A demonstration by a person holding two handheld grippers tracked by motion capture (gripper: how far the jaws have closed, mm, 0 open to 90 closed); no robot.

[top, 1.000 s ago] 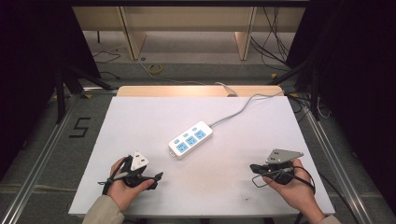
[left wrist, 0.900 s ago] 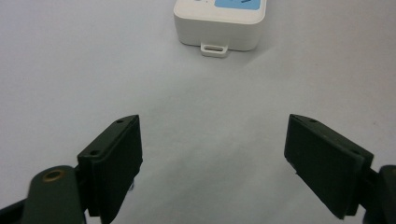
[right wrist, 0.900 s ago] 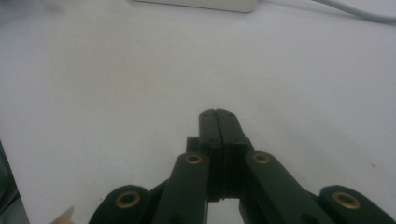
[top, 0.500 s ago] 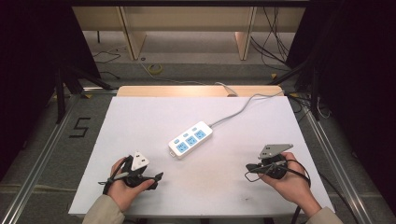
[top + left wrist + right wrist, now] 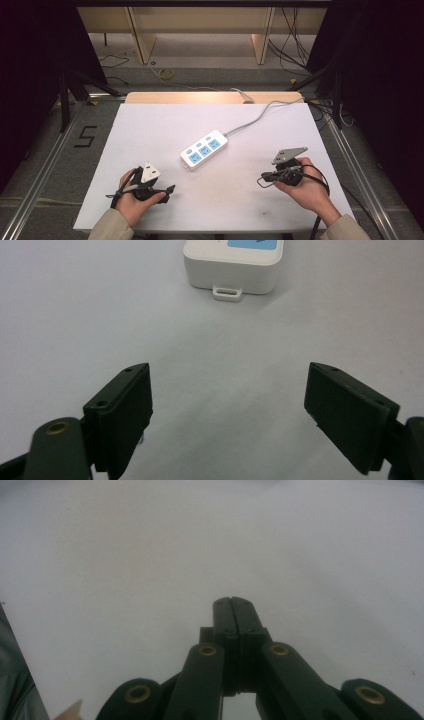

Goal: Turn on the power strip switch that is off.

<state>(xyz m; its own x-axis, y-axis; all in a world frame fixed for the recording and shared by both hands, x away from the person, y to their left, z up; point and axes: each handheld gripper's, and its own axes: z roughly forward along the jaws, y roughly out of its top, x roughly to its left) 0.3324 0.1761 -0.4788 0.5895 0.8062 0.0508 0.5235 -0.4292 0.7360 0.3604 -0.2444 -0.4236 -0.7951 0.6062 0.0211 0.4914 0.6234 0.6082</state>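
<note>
A white power strip (image 5: pixel 204 149) with blue sockets lies in the middle of the white table (image 5: pixel 150 130), its grey cord running off to the back right. Its near end (image 5: pixel 232 265) appears at the top of the left gripper view. My left gripper (image 5: pixel 167 191) rests low at the front left, pointing right, jaws wide apart with nothing between them (image 5: pixel 227 415). My right gripper (image 5: pixel 264 176) is held at the front right, pointing left toward the table's middle. Its jaws are pressed together and hold nothing (image 5: pixel 232 602).
The table's far edge meets a wooden board (image 5: pixel 210 96). Beyond it the floor carries loose cables (image 5: pixel 165 74) and shelf legs. Metal rails (image 5: pixel 350 160) run along both sides of the table. A "5" mark (image 5: pixel 85 136) sits on the floor at left.
My right hand has shifted leftward and risen slightly with its gripper still shut. The left hand and the power strip have stayed put.
</note>
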